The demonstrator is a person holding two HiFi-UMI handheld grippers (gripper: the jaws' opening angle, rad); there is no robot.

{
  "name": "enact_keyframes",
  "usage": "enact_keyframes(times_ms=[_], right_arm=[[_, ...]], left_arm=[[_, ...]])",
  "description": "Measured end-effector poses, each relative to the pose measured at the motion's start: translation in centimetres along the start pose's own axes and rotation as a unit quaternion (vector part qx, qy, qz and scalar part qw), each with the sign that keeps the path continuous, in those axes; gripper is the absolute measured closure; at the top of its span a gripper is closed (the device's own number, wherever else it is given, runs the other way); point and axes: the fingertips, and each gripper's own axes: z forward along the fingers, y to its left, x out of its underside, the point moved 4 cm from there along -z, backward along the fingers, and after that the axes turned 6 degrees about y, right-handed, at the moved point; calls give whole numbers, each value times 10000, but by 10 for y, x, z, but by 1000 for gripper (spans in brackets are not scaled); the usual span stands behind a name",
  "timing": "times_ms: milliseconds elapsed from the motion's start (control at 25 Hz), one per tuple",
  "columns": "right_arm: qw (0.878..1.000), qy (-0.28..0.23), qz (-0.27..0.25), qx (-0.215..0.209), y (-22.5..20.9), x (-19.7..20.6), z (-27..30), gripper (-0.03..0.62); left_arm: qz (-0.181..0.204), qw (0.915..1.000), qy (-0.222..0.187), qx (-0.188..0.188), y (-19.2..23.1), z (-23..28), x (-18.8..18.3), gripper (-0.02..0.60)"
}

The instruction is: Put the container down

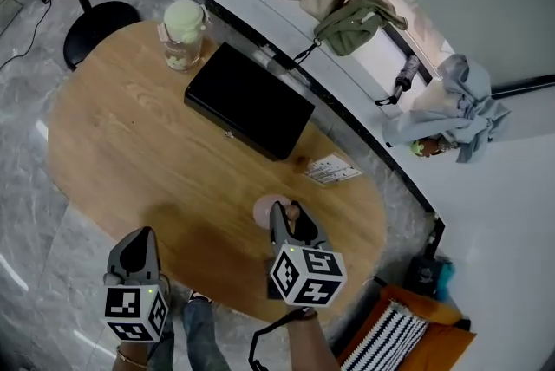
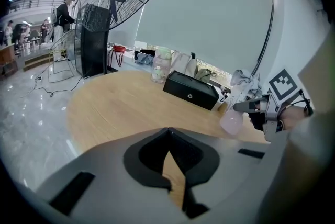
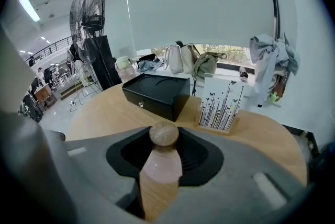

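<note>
1. The right gripper (image 1: 284,215), at the lower middle of the head view, has its jaws closed around a pale pink translucent container with a round wooden cap (image 3: 159,161), cap pointing away from the gripper.
2. The container sits low over the oval wooden table (image 1: 130,144), towards its lower right edge. I cannot tell whether it is touching the wood.
3. The left gripper (image 1: 139,250), at the lower left, has its jaws together with nothing between them.
4. My reading: the container has been brought to the table but not released. Setting it down, opening the jaws and drawing back are left.
</note>
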Motion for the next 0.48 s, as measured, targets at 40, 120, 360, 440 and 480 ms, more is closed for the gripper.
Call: enact_keyframes(times_ms=[40,120,360,440,480], right_arm=[[10000,6,5,7,0,-2,3,453],[10000,21,7,18,-1,-4,7,453],[9999,53,-84,80,-5,-11,20,453],[9999,51,-85,122,-8,-14,23,453],[9999,49,-72,135,-9,-16,23,453]], left_arm=[[-21,10000,-4,-14,2,1,0,588],[-63,10000,-14,-41,5,2,-1,588],[-136,9998,-25,-113,12,3,-3,588],[-175,9998,-25,-114,14,4,-3,588],[-199,9997,-25,-115,14,4,-3,588]])
